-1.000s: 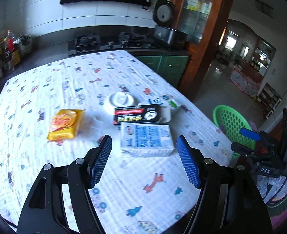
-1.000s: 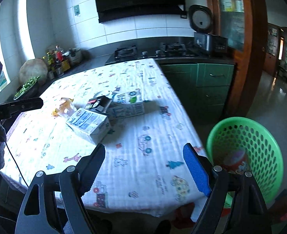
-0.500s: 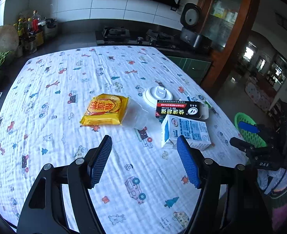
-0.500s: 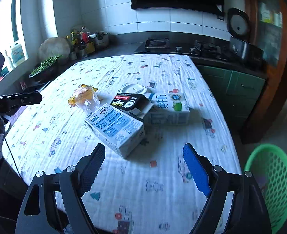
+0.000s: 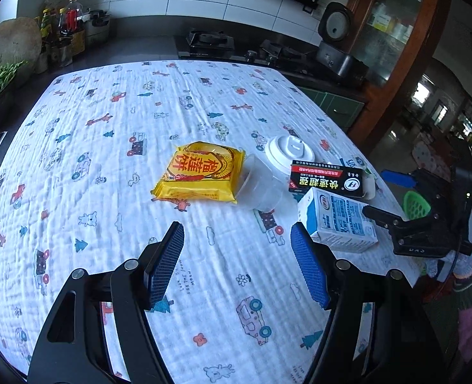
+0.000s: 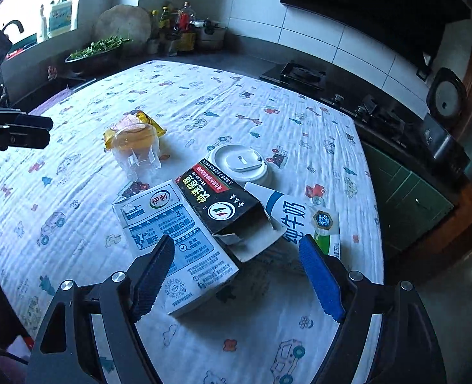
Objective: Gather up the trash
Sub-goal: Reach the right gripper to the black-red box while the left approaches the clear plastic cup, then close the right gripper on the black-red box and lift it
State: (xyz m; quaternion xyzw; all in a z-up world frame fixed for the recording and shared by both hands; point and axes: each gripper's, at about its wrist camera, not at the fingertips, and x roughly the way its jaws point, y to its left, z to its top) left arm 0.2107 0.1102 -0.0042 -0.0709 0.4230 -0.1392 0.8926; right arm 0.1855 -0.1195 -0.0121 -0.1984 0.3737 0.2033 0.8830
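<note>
Both views have swung since the earlier frames: L cam now centres the yellow snack pack (image 5: 200, 172), and R cam has closed in on the cartons, green basket gone from its frame. L wrist view: left gripper (image 5: 237, 264) wide, nothing betw. the pads, above bare tablecloth (image 5: 85, 134) just short of the pack. Pack looks light, crinkly, prob. slippery; best pinched across its short width. Clear plastic cup (image 5: 261, 188) on its side touches the pack's right edge; thin, would crush. Green basket (image 5: 415, 203) far right, mostly hidden behind the right gripper. R wrist view: right gripper (image 6: 236, 275) has just been narrowing but is not gripping; blue-white milk carton (image 6: 175, 240) lies partly betw. the pads. Carton looks stiff, prob. empty & light; grip across the flat sides. Torn black box (image 6: 223, 204) leans on it, overlapping a second carton (image 6: 300, 220) and white lid (image 6: 240, 163). Contents unknowable.
</note>
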